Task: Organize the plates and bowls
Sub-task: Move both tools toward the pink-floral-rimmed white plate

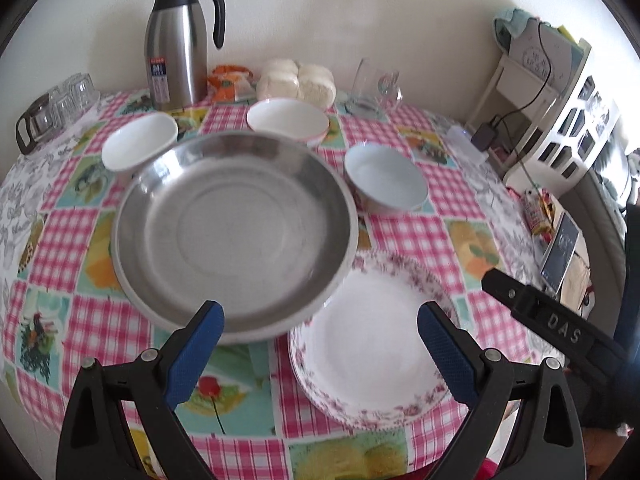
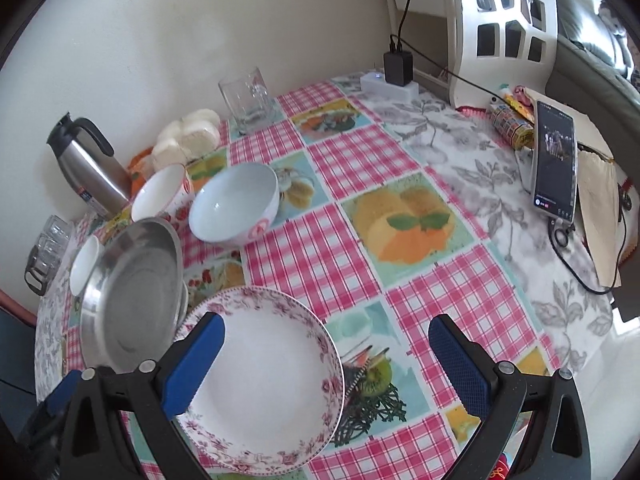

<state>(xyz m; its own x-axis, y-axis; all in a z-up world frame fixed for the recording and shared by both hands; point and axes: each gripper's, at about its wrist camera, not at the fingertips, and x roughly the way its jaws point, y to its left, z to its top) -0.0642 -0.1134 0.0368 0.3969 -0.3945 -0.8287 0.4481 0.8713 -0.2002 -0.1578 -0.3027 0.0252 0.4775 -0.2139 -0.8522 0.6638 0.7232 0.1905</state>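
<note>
Both grippers are held with their blue-padded fingers spread wide and nothing between them. The left gripper (image 1: 320,334) is poised above the near edge of the table, where the steel plate (image 1: 234,236) lies on the checked tablecloth (image 1: 404,148). This steel plate is taken as the landmark: just to its right, with the rims overlapping, the floral-rimmed plate (image 2: 264,384) is seen, and the right gripper (image 2: 326,350) is held over that plate's near edge. Behind the steel plate three white bowls are set: one (image 1: 138,142) at its far left, one (image 1: 288,120) directly behind, and one (image 1: 386,178) at its far right. Further behind, a steel thermos jug (image 1: 178,44) and a glass mug (image 1: 370,86) are placed by the wall.
</note>
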